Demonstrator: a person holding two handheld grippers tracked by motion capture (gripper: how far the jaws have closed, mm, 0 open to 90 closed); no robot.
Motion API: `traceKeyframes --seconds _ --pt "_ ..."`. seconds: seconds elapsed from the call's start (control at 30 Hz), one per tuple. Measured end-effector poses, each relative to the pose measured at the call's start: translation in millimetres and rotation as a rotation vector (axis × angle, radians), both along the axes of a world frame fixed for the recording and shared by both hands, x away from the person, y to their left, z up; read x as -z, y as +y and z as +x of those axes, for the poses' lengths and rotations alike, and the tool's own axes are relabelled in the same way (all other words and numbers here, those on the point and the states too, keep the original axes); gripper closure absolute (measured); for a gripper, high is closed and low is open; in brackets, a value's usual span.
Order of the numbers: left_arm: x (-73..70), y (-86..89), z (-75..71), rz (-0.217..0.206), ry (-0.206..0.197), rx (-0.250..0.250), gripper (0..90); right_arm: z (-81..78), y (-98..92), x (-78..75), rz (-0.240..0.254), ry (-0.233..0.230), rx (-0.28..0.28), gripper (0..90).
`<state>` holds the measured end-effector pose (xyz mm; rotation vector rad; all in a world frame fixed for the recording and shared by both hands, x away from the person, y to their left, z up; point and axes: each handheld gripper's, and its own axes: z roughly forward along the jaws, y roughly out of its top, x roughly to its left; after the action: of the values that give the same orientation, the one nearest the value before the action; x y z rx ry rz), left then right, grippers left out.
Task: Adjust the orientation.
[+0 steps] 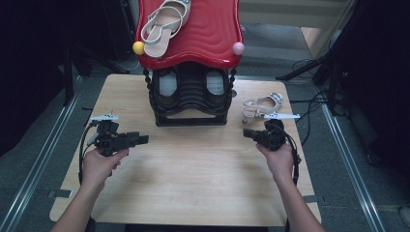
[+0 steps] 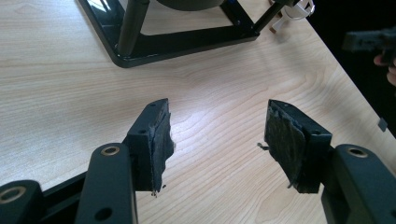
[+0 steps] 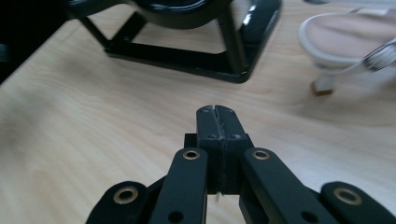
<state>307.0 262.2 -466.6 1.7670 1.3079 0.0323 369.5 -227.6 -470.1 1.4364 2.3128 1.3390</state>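
Wooden table, black shoe rack at centre. Right gripper pinched closed, empty; sandal just ahead-right of it. Left gripper spread wide, empty. Reopen right jaws, approach sandal heel strap squarely.

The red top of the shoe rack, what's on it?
One pale strappy sandal lies on the red top, toward its left side. The picture's edge cuts off the back of the top. A matching sandal sits on the table.
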Motion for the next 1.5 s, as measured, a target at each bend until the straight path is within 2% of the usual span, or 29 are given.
traceKeyframes --seconds 0.17,0.27,0.43,0.47,0.6,0.7,0.77,0.83,0.97,1.07,1.2,1.27,1.5 --pt "1.0 -1.6 0.5 0.004 0.004 0.006 41.0 23.8 -3.8 0.8 0.004 -0.006 0.047 90.0" --pt "1.6 -3.3 0.8 0.011 0.008 0.017 41.0 38.8 -2.0 3.3 0.019 0.0 0.056 90.0" --pt "-2.7 -2.4 -0.8 -0.016 -0.019 0.011 41.1 59.0 6.8 5.4 -0.015 -0.005 0.066 90.0" --pt "-3.1 -2.3 -0.7 -0.008 -0.017 0.013 41.1 63.2 8.7 6.0 -0.029 -0.007 0.068 90.0" --pt "-1.1 -4.2 0.3 0.015 -0.012 0.018 41.1 78.9 15.6 10.4 -0.037 -0.011 0.089 90.0" --pt "-0.2 -5.9 0.8 0.02 -0.007 0.027 41.2 86.5 18.7 12.8 -0.022 0.009 0.113 90.0" --pt "0.9 -7.2 1.4 0.029 0.0 0.035 41.2 90.2 18.5 14.7 0.007 0.025 0.121 90.0" --pt "2.0 -8.3 1.8 0.033 0.005 0.043 41.2 91.1 18.8 15.3 0.018 0.031 0.13 90.0" --pt "1.7 -8.7 1.3 0.032 0.002 0.046 41.2 89.0 19.2 13.7 -0.006 0.031 0.132 90.0" --pt "1.7 -7.2 1.5 0.034 0.004 0.041 41.1 86.7 16.2 12.6 -0.008 0.044 0.126 90.0" --pt "2.7 -5.1 2.3 0.021 0.011 0.034 41.1 81.7 12.2 10.7 -0.027 0.042 0.121 90.0" --pt "3.2 -4.6 2.4 0.029 0.011 0.039 41.1 78.8 8.6 10.1 -0.018 0.028 0.124 90.0" --pt "2.9 -4.8 2.1 0.033 0.011 0.04 41.0 70.0 -2.2 8.9 -0.026 0.036 0.116 90.0"
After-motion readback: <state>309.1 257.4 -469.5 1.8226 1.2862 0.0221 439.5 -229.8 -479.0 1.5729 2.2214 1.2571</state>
